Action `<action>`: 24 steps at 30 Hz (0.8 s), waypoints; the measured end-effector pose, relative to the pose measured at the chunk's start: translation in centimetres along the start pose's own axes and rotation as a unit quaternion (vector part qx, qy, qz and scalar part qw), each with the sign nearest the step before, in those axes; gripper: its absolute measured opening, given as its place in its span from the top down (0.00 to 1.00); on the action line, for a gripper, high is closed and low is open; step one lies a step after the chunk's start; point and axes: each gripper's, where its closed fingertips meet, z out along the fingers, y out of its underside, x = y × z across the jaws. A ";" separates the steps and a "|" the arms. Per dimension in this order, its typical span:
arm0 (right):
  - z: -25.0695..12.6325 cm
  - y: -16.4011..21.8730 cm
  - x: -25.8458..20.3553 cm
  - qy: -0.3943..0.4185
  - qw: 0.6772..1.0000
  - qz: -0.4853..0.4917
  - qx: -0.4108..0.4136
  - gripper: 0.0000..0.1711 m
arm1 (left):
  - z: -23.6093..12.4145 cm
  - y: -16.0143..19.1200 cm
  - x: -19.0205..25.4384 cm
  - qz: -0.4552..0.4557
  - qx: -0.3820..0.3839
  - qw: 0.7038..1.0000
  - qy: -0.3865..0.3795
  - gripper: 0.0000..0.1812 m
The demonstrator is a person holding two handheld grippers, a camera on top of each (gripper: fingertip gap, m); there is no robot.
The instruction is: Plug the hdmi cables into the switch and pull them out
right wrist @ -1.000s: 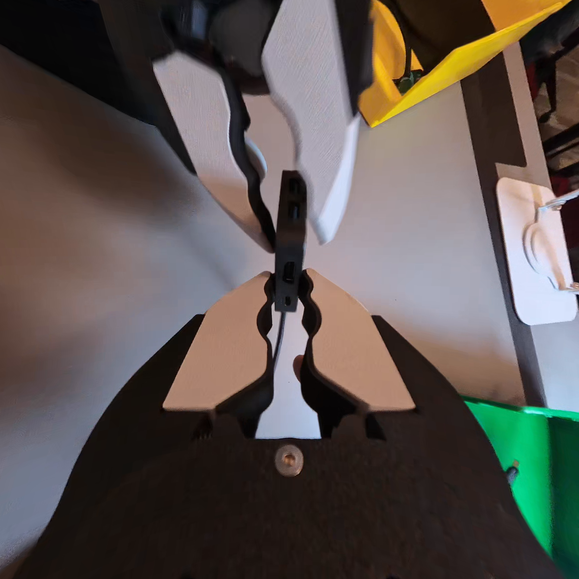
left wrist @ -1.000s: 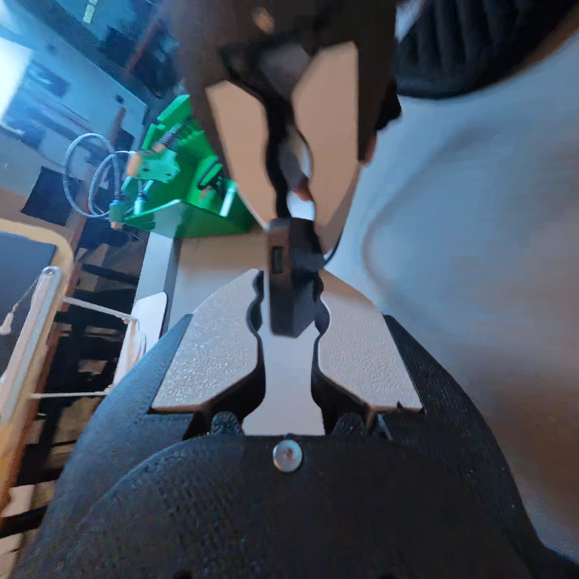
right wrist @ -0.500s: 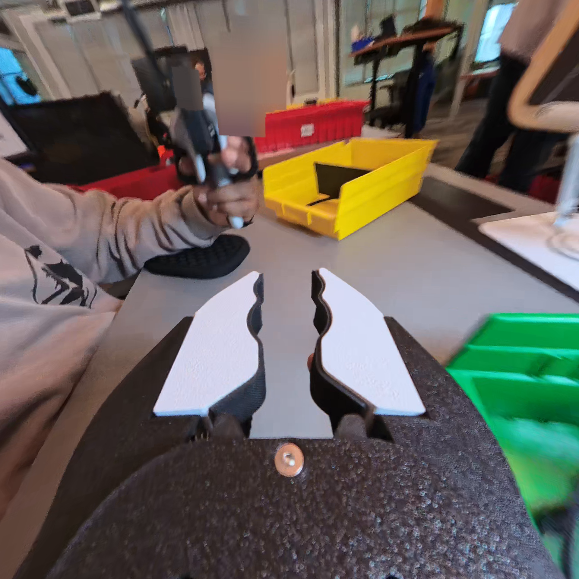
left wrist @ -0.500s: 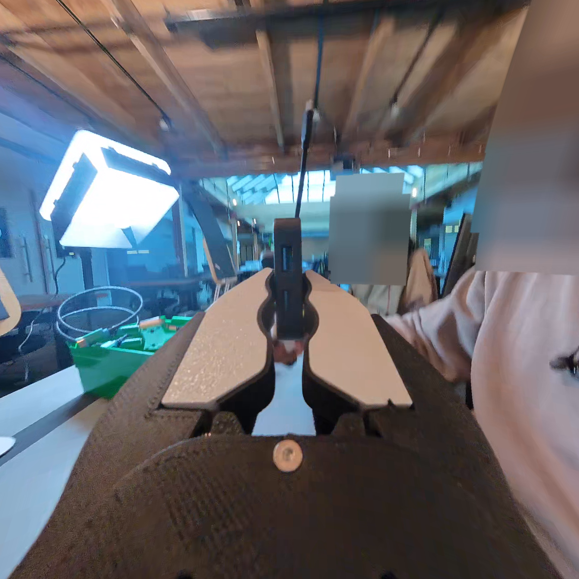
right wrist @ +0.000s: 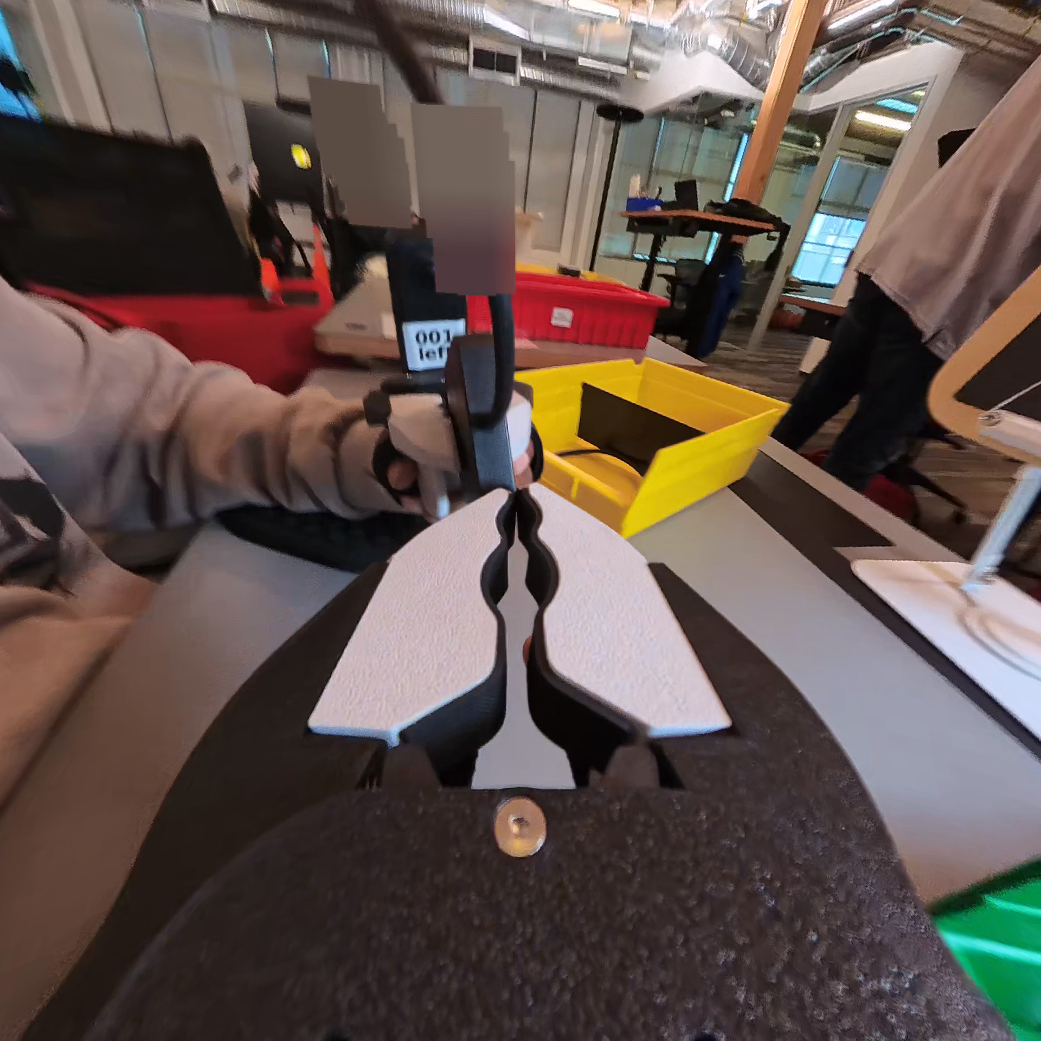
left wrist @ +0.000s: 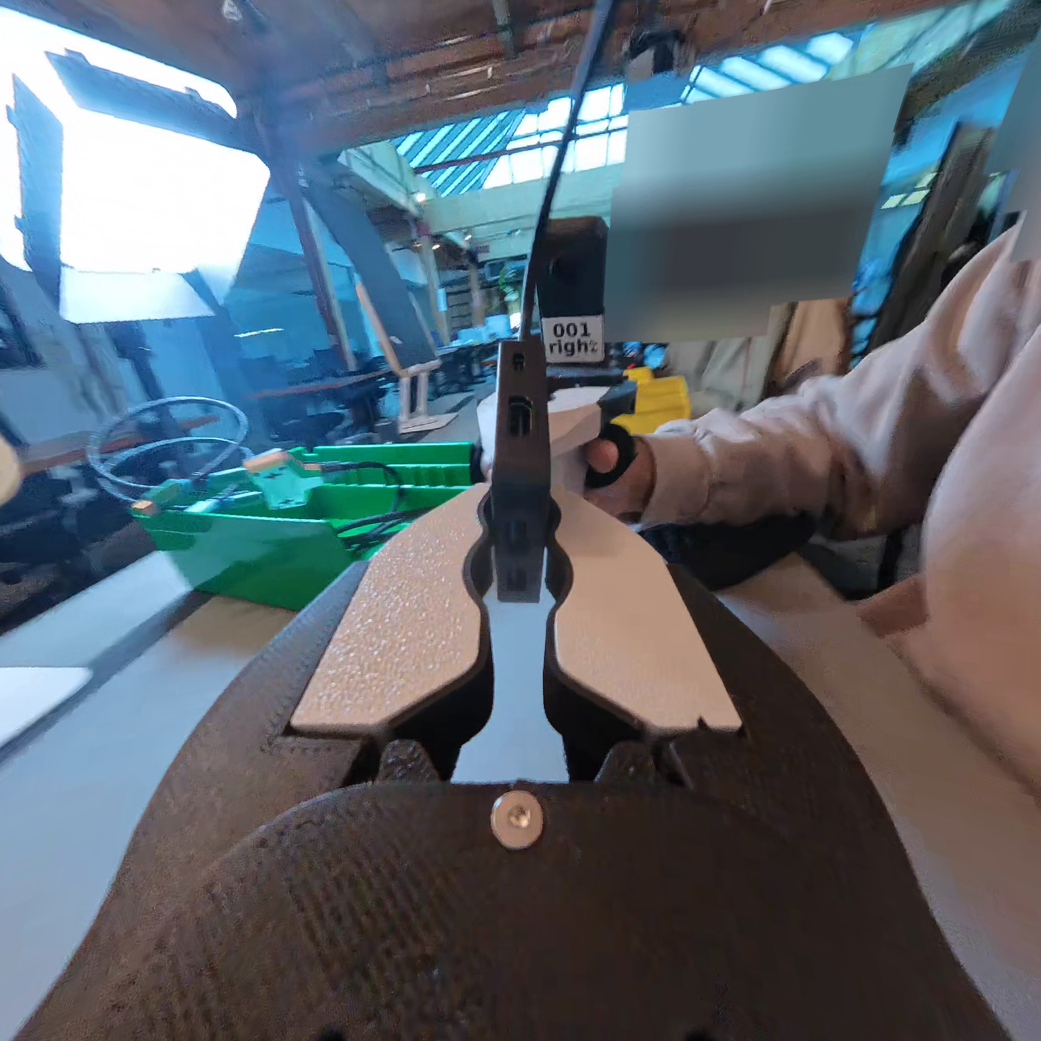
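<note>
A green bin (left wrist: 265, 541) is sitting on the grey table (right wrist: 788, 664), off to the tool's left side, with coiled wires (left wrist: 163, 434) poking up from it. A yellow bin (right wrist: 664, 445) is sitting farther ahead. A red tub (right wrist: 586, 315) is resting behind it. A white stand base (right wrist: 929, 614) is lying to the right.

Left gripper (left wrist: 518, 541): black textured body, white speckled finger (left wrist: 405, 614) plates. Right gripper (right wrist: 517, 498): same black body, white plates. Switch (left wrist: 521, 467): matte black, with a black cable (left wrist: 555, 169) rising from it. Desk (right wrist: 788, 664): pale grey with a black strip along its far edge. Bins: one green (left wrist: 270, 535), one yellow (right wrist: 676, 450) with dark interior panel, one red (right wrist: 569, 321). Sleeve (right wrist: 169, 428): light beige-grey. Ceiling beams (left wrist: 394, 50): brown wood.
</note>
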 end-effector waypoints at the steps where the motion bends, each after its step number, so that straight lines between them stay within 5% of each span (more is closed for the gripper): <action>1: -0.1 0.4 0.0 0.013 0.999 -0.028 -0.013 0.97 | 0.1 -0.4 0.1 -0.029 0.022 0.999 0.009 0.92; 6: 0.4 0.5 -0.7 -0.001 1.000 -0.013 0.011 0.74 | -0.4 -2.4 0.1 -0.053 0.077 0.996 0.013 0.92; 8: 1.0 -0.5 -1.5 -0.017 0.999 -0.006 0.034 0.77 | -0.1 -1.8 0.3 -0.045 0.060 0.997 0.018 0.92; 10: 1.3 -1.3 -1.9 -0.019 0.999 -0.017 0.045 0.91 | 0.4 -0.8 1.0 -0.041 0.038 0.998 0.032 0.92; 16: -0.2 -0.3 -1.0 0.020 0.988 -0.144 -0.044 0.92 | 0.5 1.8 -0.6 0.046 -0.063 0.996 -0.031 0.89; 24: -0.7 2.9 -1.4 0.066 0.906 -0.375 -0.186 0.92 | 0.4 5.2 -2.0 0.329 -0.218 0.912 -0.111 0.89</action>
